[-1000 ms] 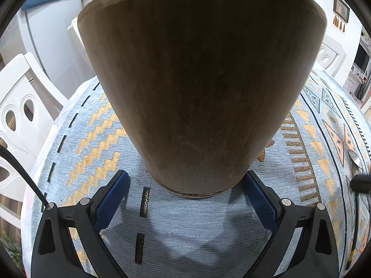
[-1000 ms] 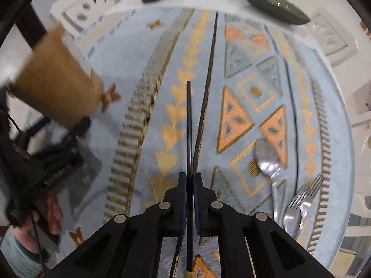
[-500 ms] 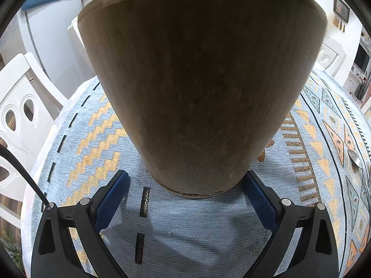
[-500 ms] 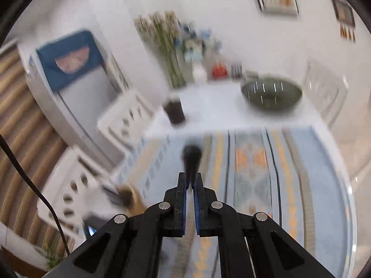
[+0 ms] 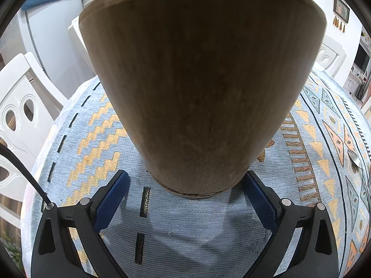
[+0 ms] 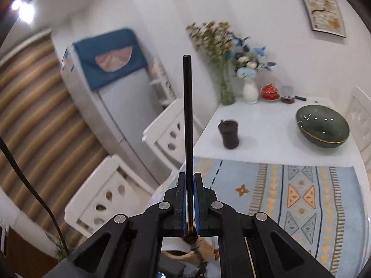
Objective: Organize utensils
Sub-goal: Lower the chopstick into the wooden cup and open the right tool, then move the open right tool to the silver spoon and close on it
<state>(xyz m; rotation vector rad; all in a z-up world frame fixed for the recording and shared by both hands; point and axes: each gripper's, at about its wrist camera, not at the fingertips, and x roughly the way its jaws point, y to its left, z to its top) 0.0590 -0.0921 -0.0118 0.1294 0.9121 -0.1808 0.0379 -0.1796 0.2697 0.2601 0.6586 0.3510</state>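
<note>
- We hold the black chopstick [image 6: 188, 125] pinched in our right gripper [image 6: 190, 199], long axis toward twelve o'clock.
- The wooden holder [image 5: 201, 88], glimpsed at six below, stands on the tablecloth [image 5: 88, 139] between our left gripper [image 5: 185, 199]'s wide jaws.

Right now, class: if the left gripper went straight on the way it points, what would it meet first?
The left gripper would meet the wooden utensil holder first: its base stands on the patterned tablecloth directly ahead between the open jaws, seemingly very close.
</note>
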